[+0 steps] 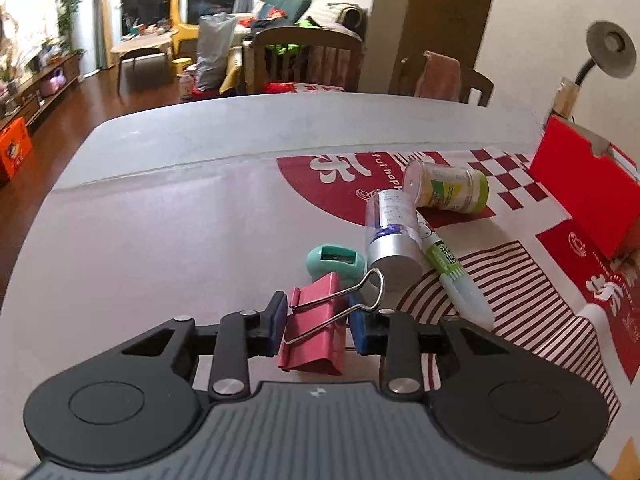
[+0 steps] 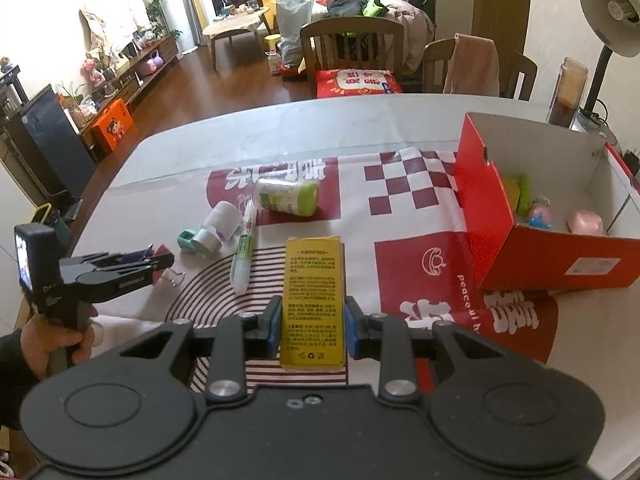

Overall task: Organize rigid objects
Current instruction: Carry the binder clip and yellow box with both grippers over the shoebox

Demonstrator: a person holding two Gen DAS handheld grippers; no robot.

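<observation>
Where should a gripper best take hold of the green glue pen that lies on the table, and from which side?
Grip the glue pen across its narrow body, near the green label at mid-length, coming from above. It lies flat, so only its long sides are free. The silver-capped bottle lies close at its upper left, so keep the fingers below that end.

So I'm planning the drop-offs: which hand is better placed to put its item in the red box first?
Right. The right gripper grips the yellow box, with the open red box close on its right. The left gripper, clamping the pink binder clip, is farther left.
</observation>
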